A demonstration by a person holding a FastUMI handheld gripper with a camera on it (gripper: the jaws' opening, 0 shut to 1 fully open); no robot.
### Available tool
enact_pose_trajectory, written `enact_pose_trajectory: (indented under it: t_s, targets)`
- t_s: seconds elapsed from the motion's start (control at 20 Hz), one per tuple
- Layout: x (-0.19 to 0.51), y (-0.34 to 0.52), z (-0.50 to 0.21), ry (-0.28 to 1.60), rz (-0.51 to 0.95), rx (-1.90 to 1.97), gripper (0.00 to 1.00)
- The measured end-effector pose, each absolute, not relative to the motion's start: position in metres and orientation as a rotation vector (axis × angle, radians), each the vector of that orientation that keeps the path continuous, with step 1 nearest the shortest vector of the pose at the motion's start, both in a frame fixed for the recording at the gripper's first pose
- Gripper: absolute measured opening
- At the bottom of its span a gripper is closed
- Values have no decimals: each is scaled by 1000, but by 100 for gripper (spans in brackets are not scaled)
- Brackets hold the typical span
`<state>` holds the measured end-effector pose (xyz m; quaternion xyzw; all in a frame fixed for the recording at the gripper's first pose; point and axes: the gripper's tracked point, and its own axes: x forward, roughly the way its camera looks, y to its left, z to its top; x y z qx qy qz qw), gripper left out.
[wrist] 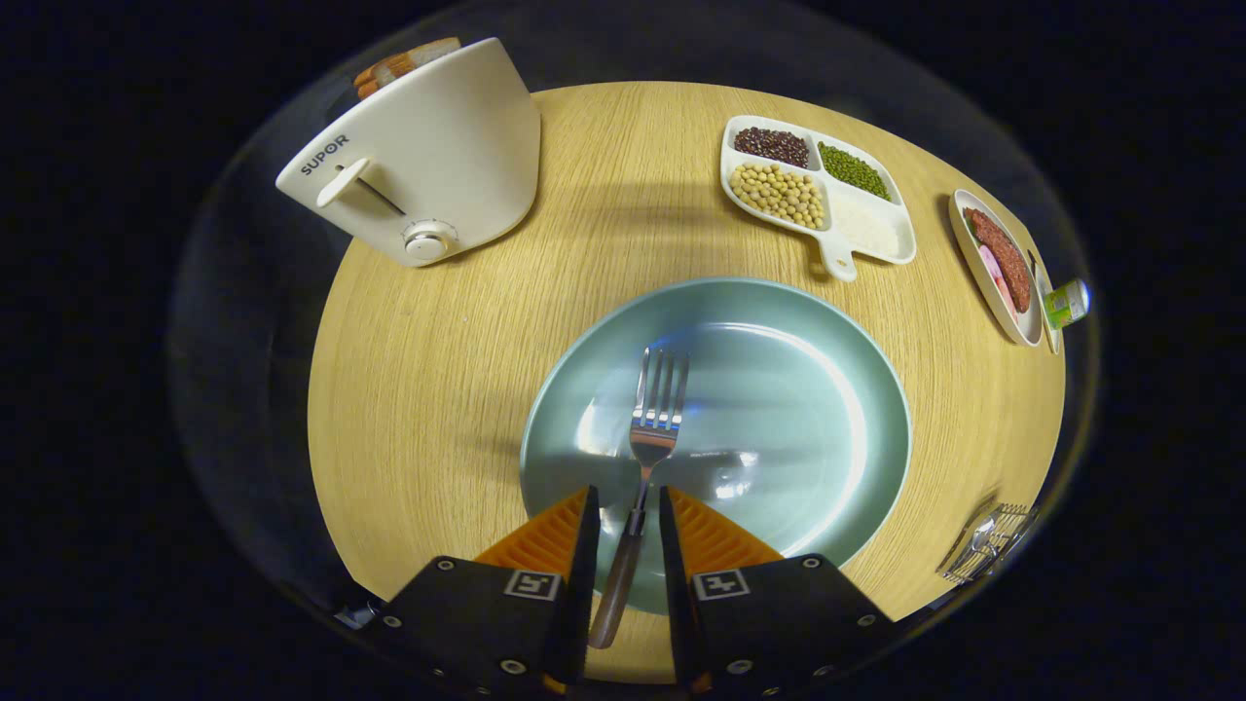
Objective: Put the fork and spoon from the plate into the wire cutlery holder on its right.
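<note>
- The gripper (628, 506) stands over the near rim of a round pale-green plate (808, 389) on a round wooden table (419, 389), its fingers spread a little.
- A steel fork with a brown handle (650, 428) lies on the plate, tines pointing far; its handle runs between the fingers, and I see a gap on each side.
- The wire cutlery holder (993, 540) sits to the right near the table edge, with a spoon (981, 537) already in it.
- A white toaster (428, 156) stands far left; a divided white tray of beans (813, 185) lies far right.
</note>
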<state>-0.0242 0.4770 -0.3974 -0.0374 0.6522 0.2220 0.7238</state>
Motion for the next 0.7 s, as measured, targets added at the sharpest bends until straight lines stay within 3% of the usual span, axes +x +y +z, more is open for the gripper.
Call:
enact_pose_trajectory:
  t_s: [0.1, 0.4, 0.7]
  targets:
    - [-29, 473, -403, 1469, 456, -90, 21]
    - [-29, 474, -403, 1474, 459, -34, 5]
    - [-13, 462, -377, 1394, 477, 55, 3]
